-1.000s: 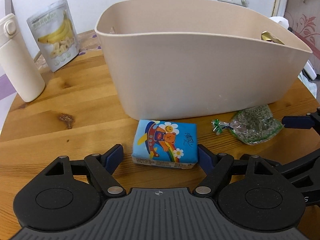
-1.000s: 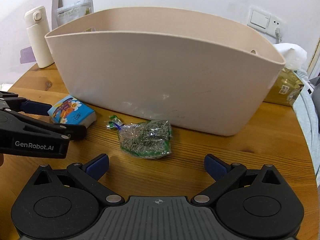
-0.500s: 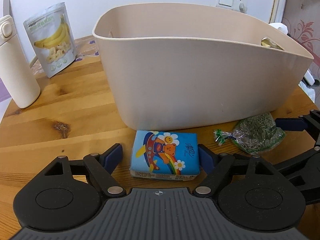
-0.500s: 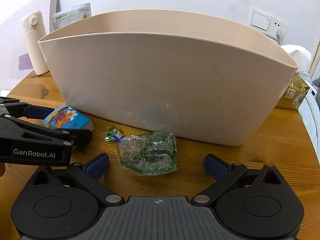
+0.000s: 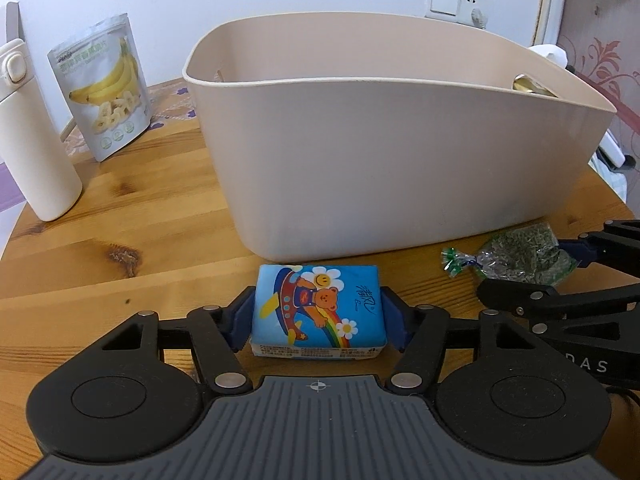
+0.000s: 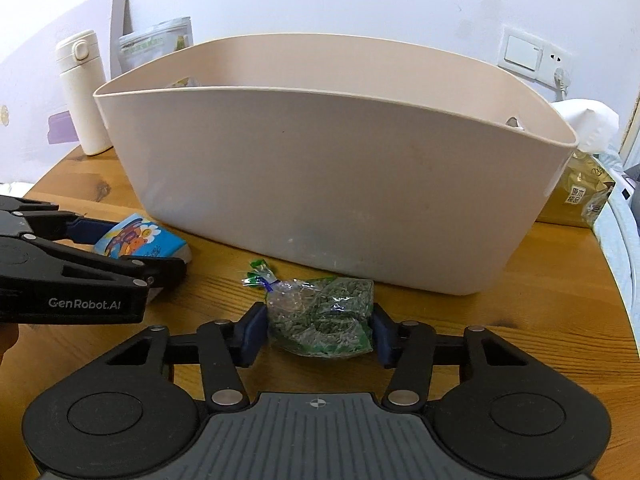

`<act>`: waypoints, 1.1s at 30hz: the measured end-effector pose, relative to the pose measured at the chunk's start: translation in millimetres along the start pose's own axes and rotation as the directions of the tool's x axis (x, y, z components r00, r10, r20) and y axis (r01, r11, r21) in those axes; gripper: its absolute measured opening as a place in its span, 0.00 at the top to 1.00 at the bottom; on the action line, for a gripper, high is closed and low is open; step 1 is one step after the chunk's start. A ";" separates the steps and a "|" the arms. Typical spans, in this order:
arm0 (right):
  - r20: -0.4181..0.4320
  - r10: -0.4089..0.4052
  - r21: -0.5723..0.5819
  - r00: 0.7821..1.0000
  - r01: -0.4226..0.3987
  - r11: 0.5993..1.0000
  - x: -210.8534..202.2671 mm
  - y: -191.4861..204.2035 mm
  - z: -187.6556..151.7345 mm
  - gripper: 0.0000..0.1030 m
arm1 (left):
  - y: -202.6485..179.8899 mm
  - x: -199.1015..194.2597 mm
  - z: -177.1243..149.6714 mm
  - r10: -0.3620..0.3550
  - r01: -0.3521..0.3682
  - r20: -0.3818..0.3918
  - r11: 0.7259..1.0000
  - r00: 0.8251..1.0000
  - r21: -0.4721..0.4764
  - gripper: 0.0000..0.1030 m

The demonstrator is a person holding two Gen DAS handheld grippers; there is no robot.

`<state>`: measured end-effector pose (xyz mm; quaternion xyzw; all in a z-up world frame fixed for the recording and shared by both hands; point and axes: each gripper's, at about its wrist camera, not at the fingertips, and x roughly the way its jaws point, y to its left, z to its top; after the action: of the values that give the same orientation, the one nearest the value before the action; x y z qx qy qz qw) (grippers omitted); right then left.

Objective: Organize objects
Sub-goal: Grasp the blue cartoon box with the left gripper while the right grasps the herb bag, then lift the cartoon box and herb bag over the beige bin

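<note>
Wooden table (image 5: 120, 208) carries everything. Large beige tub (image 5: 380, 152) stands upright near its middle, open at the top; a gold wrapper (image 5: 532, 86) shows just over the rim at its far right end. White flask (image 5: 32, 140) stands upright at the table's left edge, with a banana-chip pouch (image 5: 104, 88) upright just beside it, both well apart from the tub. Gold packet (image 6: 580, 196) lies on the table beyond the tub's right end.

Left gripper (image 5: 318, 320): blue pads pressed against both short sides of the tissue pack (image 5: 316, 312), closed on it. Pack rests on the table, just in front of the tub's near wall, bear print facing up.

Right gripper (image 6: 318, 332): pads touch both sides of the bag of green leaves (image 6: 320, 320), closed on it. Bag lies on the table close to the tub's front wall, right of the tissue pack, tied end (image 6: 258, 274) pointing left.

Both grippers sit side by side, near each other.
</note>
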<state>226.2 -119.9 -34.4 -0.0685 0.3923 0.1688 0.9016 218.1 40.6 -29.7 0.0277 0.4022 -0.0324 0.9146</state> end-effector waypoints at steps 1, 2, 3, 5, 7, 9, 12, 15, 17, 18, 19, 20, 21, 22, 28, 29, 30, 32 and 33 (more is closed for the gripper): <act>0.000 0.001 0.000 1.000 -0.001 1.000 0.0 0.9 -2.0 0.53 | -0.3 -0.4 -0.4 0.002 -0.002 0.001 1.000 1.000 -0.001 0.37; -0.001 0.001 -0.001 1.000 -0.001 1.000 -1.8 1.8 -2.9 0.53 | -0.5 -0.8 -0.9 0.003 -0.003 0.000 1.000 1.000 -0.001 0.37; -0.001 0.001 -0.001 1.000 -0.001 1.000 -2.7 1.8 -3.7 0.53 | -0.9 -1.5 -1.4 0.004 -0.004 -0.001 1.000 1.000 -0.001 0.38; -0.002 0.001 0.001 1.000 -0.001 1.000 -4.7 2.0 -5.1 0.53 | -2.0 -3.7 -3.0 0.006 -0.006 -0.003 1.000 1.000 0.003 0.38; -0.001 -0.001 0.005 1.000 0.001 1.000 -6.5 1.9 -6.6 0.53 | -3.1 -6.0 -4.6 0.007 -0.006 -0.002 1.000 1.000 0.009 0.38; 0.003 -0.003 0.012 1.000 0.003 1.000 -8.7 0.7 -7.0 0.53 | -3.9 -8.6 -6.6 0.005 -0.005 0.000 1.000 1.000 0.012 0.38; 0.012 -0.009 0.022 1.000 0.009 1.000 -15.2 -0.9 -8.8 0.53 | -5.7 -13.3 -9.0 0.006 -0.006 0.005 1.000 1.000 0.018 0.38; 0.023 -0.014 0.031 1.000 0.014 0.999 -27.2 -6.6 -14.6 0.53 | -7.0 -19.1 -9.4 0.008 -0.008 0.018 1.000 1.000 0.023 0.38; 0.028 -0.017 0.038 0.999 0.016 0.999 -32.9 -8.6 -16.5 0.53 | -7.9 -24.1 -9.7 0.007 -0.008 0.027 1.000 1.000 0.028 0.38; 0.032 -0.016 0.042 0.999 0.015 0.999 -35.9 -9.9 -17.7 0.53 | -8.3 -26.2 -10.0 0.006 -0.007 0.030 0.999 1.000 0.031 0.38; 0.036 -0.017 0.047 0.999 0.015 0.999 -39.2 -11.1 -18.7 0.53 | -8.9 -28.3 -10.3 0.004 -0.006 0.032 0.999 0.999 0.034 0.38; 0.041 -0.019 0.049 0.999 0.017 0.999 -40.9 -11.7 -19.2 0.53 | -9.5 -30.4 -10.6 0.002 -0.003 0.033 0.999 0.999 0.038 0.38; 0.048 -0.026 0.053 0.999 0.024 0.998 -44.3 -13.1 -20.0 0.53 | -10.0 -32.1 -10.7 0.001 -0.002 0.033 0.999 0.999 0.040 0.38; 0.057 -0.033 0.057 0.998 0.029 0.998 -47.9 -14.7 -20.6 0.53 | -10.5 -34.4 -10.7 -0.001 0.000 0.035 0.999 0.999 0.040 0.38; 0.095 -0.052 0.069 0.994 0.046 0.997 -64.1 -21.9 -19.2 0.53 | -11.7 -50.1 -10.0 -0.009 0.006 0.062 0.999 0.998 0.044 0.38; 0.101 -0.054 0.068 0.993 0.047 0.997 -66.4 -22.1 -18.4 0.53 | -12.1 -52.2 -9.3 -0.007 0.004 0.066 0.999 0.998 0.046 0.38; 0.108 -0.056 0.066 0.993 0.049 0.997 -69.1 -22.4 -17.9 0.53 | -12.3 -54.5 -8.7 -0.005 0.002 0.071 0.999 0.997 0.049 0.38; 0.119 -0.062 0.065 0.991 0.054 0.996 -74.5 -23.3 -16.7 0.53 | -12.1 -59.6 -7.0 -0.002 -0.002 0.083 0.999 0.997 0.051 0.38; 0.124 -0.063 0.065 0.990 0.055 0.996 -76.4 -23.7 -16.3 0.53 | -11.6 -61.7 -5.8 -0.002 -0.002 0.088 0.999 0.996 0.051 0.38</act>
<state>175.0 -165.4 10.1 -0.0417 0.3375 0.1337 0.9308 171.3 31.8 11.6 0.0495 0.3606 -0.0439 0.9304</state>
